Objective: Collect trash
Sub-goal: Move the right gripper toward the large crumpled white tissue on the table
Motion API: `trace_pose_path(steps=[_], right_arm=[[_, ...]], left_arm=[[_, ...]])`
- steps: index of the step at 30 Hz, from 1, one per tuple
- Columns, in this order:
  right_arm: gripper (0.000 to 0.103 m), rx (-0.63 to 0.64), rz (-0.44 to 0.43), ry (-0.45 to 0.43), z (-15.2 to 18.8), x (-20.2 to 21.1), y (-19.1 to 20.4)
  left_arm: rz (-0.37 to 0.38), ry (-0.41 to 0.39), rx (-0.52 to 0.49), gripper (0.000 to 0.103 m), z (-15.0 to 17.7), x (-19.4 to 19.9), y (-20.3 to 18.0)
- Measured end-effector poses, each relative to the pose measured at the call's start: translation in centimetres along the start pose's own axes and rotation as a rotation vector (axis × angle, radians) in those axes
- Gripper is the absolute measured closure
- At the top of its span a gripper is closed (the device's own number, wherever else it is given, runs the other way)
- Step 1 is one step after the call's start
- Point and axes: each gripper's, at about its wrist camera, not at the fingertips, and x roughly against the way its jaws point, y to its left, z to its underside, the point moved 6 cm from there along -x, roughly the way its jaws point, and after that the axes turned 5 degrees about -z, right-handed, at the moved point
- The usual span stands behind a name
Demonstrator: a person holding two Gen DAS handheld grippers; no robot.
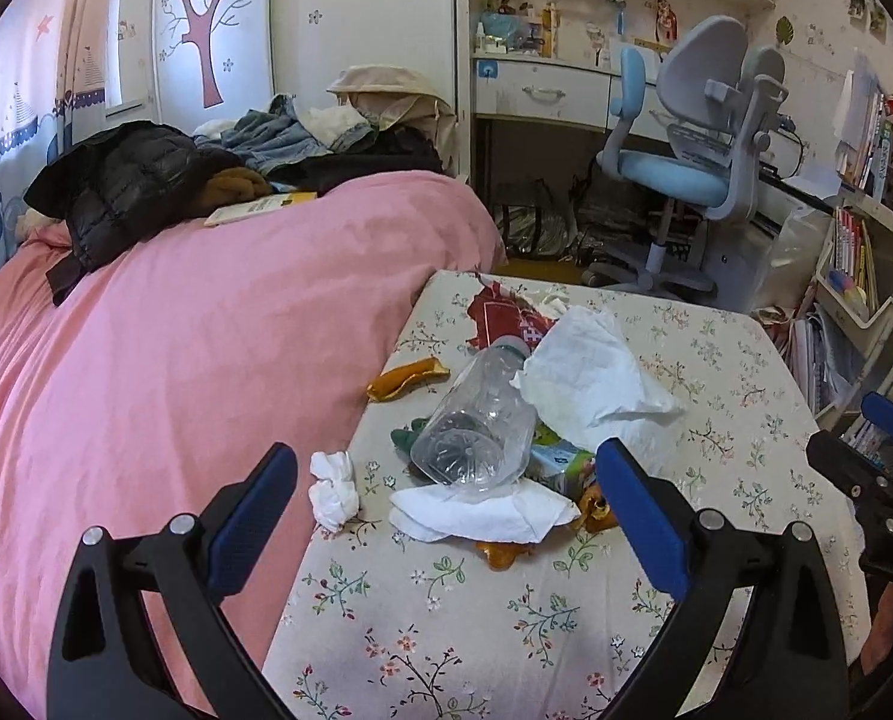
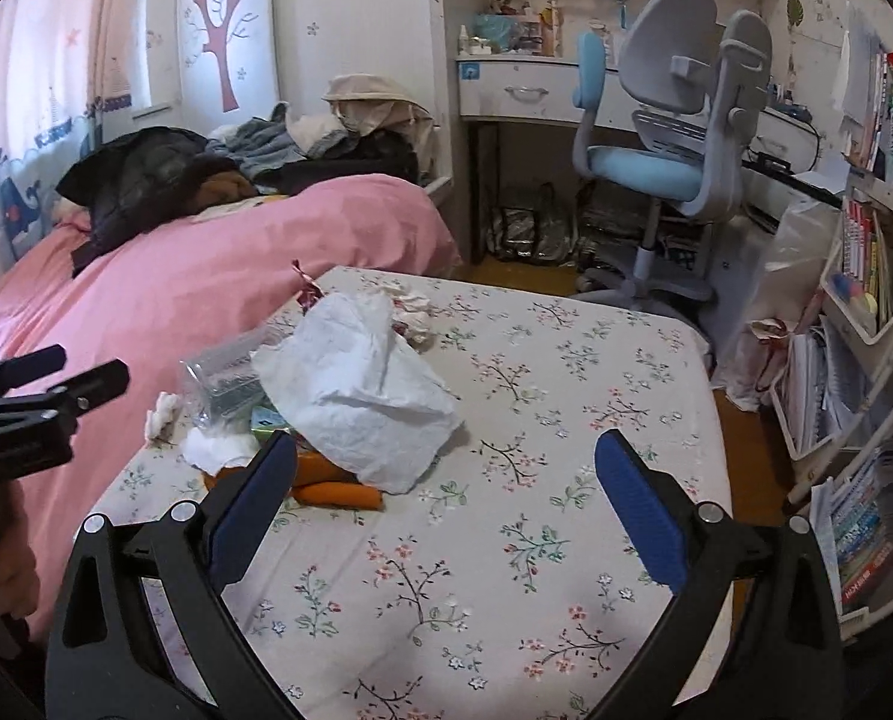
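Now both claws, left claw [image 1: 446, 501] and right claw [image 2: 446, 495], wide open, empty, before clear crumpled bottle [image 1: 476, 426].

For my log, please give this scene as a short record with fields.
place: table with flowered cloth, beside a pink bed
trash: clear bottle lying on its side, big white tissue, small tissue ball, orange peel
left gripper: open, empty
right gripper: open, empty
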Motion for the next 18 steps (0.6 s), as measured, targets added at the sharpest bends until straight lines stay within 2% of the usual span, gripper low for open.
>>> trace_pose_path(steps=[9,18], right_arm=[[0.007,-0.055,-0.030,0.022,0.49,-0.35,-0.78],[0.007,-0.053,-0.041,0.039,0.76,-0.93,-0.31]], left_arm=[[-0.007,0.025,0.015,0.008,0.35,-0.27,0.53],[-0.003,0.024,0.000,0.008,0.32,-0.16,0.22]])
